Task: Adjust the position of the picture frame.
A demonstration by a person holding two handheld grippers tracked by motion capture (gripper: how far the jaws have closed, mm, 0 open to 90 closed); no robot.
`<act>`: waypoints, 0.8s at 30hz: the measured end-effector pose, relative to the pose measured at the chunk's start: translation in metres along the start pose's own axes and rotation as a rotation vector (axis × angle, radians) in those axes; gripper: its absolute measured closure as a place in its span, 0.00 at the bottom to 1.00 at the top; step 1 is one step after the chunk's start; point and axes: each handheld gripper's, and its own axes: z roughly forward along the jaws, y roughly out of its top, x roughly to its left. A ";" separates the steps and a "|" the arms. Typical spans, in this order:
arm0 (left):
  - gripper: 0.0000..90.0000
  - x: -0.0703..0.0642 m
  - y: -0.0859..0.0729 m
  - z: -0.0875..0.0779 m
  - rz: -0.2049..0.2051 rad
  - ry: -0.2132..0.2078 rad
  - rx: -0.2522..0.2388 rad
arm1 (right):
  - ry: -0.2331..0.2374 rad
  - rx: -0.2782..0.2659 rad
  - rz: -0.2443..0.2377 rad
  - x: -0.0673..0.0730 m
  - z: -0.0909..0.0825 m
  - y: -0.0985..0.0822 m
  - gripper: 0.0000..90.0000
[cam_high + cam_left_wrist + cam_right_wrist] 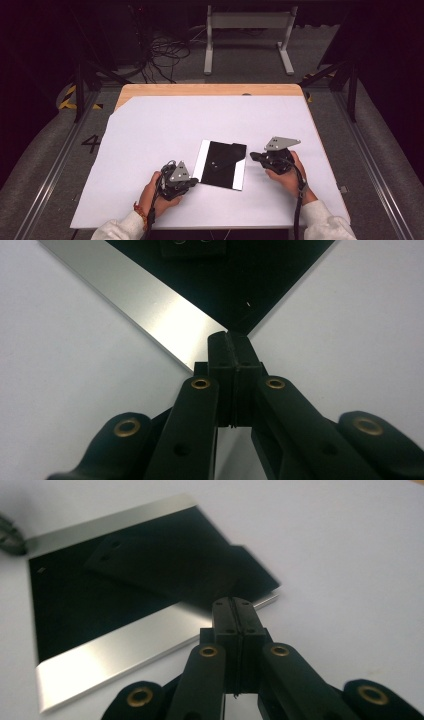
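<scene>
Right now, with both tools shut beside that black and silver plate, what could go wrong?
1. The left tool sits at the plate's corner; a push could slide or spin it on the smooth white sheet.
2. The right tool, shut near the far edge, may knock the plate's raised black flap.
</scene>
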 end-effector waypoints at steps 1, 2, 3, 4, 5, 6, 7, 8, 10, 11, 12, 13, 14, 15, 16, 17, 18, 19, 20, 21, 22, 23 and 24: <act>1.00 0.000 0.000 0.000 -0.005 0.000 -0.001 | -0.022 -0.003 0.005 -0.006 0.007 0.004 1.00; 1.00 0.001 0.000 0.000 -0.005 -0.001 -0.002 | -0.024 0.001 0.005 -0.008 0.010 0.006 1.00; 1.00 0.001 0.000 0.000 -0.005 -0.001 -0.002 | -0.024 0.001 0.005 -0.008 0.010 0.006 1.00; 1.00 0.001 0.000 0.000 -0.004 -0.001 -0.002 | -0.054 0.020 -0.013 -0.012 0.019 0.008 1.00; 1.00 0.001 0.000 0.000 -0.004 -0.001 -0.001 | -0.054 0.020 -0.013 -0.012 0.019 0.008 1.00; 1.00 0.001 0.000 0.000 -0.003 0.000 -0.002 | -0.066 0.027 -0.001 -0.016 0.026 0.007 1.00; 1.00 0.001 0.000 0.000 -0.002 0.001 -0.002 | -0.077 0.035 0.000 -0.018 0.028 0.007 1.00; 1.00 0.001 0.000 0.000 -0.003 0.000 0.001 | -0.084 0.040 0.009 -0.020 0.031 0.007 1.00; 1.00 0.002 0.000 0.000 -0.001 0.000 0.001 | -0.080 0.037 0.018 -0.022 0.033 0.008 1.00; 1.00 0.002 0.000 0.000 -0.002 0.001 0.000 | -0.081 0.036 0.020 -0.023 0.035 0.008 1.00; 1.00 0.002 0.000 0.000 -0.002 0.002 -0.002 | -0.088 0.038 0.017 -0.023 0.037 0.009 1.00; 1.00 0.002 0.000 0.000 -0.006 0.001 -0.002 | -0.082 0.036 0.021 -0.024 0.038 0.009 1.00; 1.00 0.002 0.000 0.001 -0.004 0.001 0.000 | -0.084 0.039 0.017 -0.023 0.039 0.010 1.00; 1.00 0.003 0.001 0.000 0.002 0.005 0.002 | -0.091 0.042 0.014 -0.023 0.041 0.010 1.00; 1.00 0.003 0.001 0.000 -0.004 0.007 0.003 | -0.096 0.045 0.013 -0.024 0.043 0.010 1.00; 1.00 0.003 0.001 0.001 -0.001 0.006 0.002 | -0.106 0.052 0.015 -0.025 0.044 0.011 1.00; 1.00 0.003 0.001 0.001 -0.004 0.007 0.001 | -0.124 0.058 0.013 -0.026 0.046 0.011 1.00; 1.00 0.003 0.001 0.001 -0.004 0.011 0.002 | -0.123 0.046 0.030 -0.029 0.047 0.012 1.00; 1.00 0.004 0.001 0.001 -0.007 0.011 0.000 | -0.123 0.040 0.035 -0.030 0.048 0.013 1.00; 1.00 0.004 0.001 0.001 -0.010 0.013 0.000 | -0.125 0.039 0.039 -0.030 0.049 0.014 1.00; 1.00 0.005 0.001 0.001 -0.009 0.013 0.001 | -0.121 0.043 0.037 -0.031 0.050 0.015 1.00; 1.00 0.005 0.001 0.001 -0.009 0.013 0.001 | -0.121 0.043 0.037 -0.031 0.050 0.015 1.00; 1.00 0.005 0.001 0.001 -0.010 0.014 0.001 | -0.122 0.049 0.031 -0.031 0.052 0.015 1.00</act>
